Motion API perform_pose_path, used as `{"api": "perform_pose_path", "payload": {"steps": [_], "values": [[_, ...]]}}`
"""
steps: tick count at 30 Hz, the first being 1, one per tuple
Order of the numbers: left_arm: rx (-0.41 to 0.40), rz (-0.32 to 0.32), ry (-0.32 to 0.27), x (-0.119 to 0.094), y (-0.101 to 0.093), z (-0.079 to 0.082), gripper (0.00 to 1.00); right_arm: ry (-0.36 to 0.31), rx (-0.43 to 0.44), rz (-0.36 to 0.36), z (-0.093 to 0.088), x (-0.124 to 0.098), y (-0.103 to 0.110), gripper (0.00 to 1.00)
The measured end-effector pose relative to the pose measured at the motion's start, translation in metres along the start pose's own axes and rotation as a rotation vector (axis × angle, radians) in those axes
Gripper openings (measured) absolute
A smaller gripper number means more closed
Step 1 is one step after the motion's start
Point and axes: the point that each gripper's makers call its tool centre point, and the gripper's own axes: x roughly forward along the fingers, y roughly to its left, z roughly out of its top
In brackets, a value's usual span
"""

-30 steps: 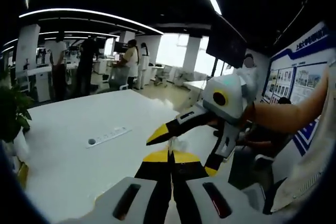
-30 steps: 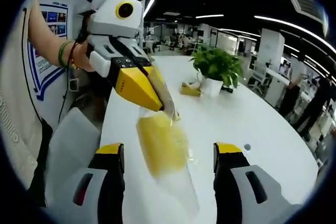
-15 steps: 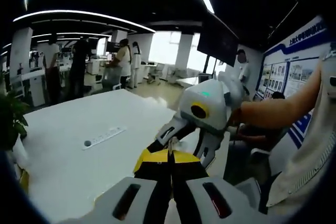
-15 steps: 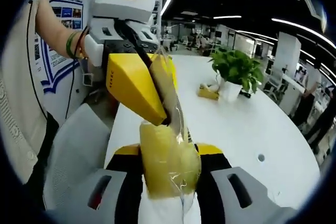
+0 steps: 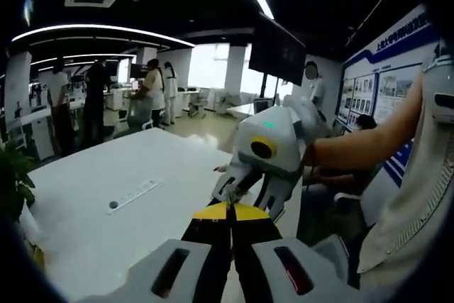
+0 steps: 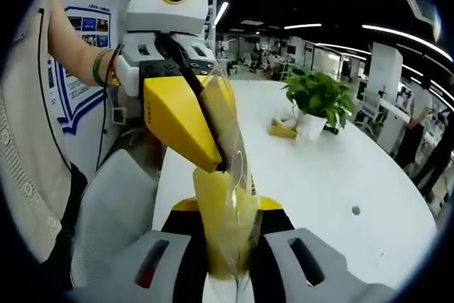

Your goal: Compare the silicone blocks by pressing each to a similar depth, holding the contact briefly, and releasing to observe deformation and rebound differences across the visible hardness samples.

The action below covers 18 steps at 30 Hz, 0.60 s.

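**Squeeze in hand on bagged yellow block, release and other samples to go**

The yellow silicone block (image 6: 225,218) sits in a clear plastic bag (image 6: 230,143), held up in the air above the white worktop (image 6: 312,175), between my two claws. Right claw (image 6: 225,235) is clenched on the block's lower part, jaws pulled in tight against both sides. I read this as the press-and-hold phase. Left claw (image 6: 213,140) pinches the bag's upper part from above; in the left gripper view my left claw (image 5: 230,212) shows its jaws closed flush together, film too thin to see there.

Left to do, by my read: let go, watch rebound, then repeat on other hardness samples. I can't spot any others for sure; a small yellowish item (image 6: 282,130) lies by the potted plant (image 6: 316,104), too small to identify.

Block looks soft, translucent, matte, narrowed where squeezed. Bag is glossy and crinkled. Claw tips are hard yellow wedges on black.
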Motion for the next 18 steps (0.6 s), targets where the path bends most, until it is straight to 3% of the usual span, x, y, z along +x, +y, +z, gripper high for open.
{"api": "perform_pose_path", "payload": {"steps": [18], "values": [[0.056, -0.007, -0.016, 0.0015, -0.0044, 0.0054, 0.00, -0.005, 0.014, -0.011, 0.0017, -0.0080, 0.0037, 0.11]]}}
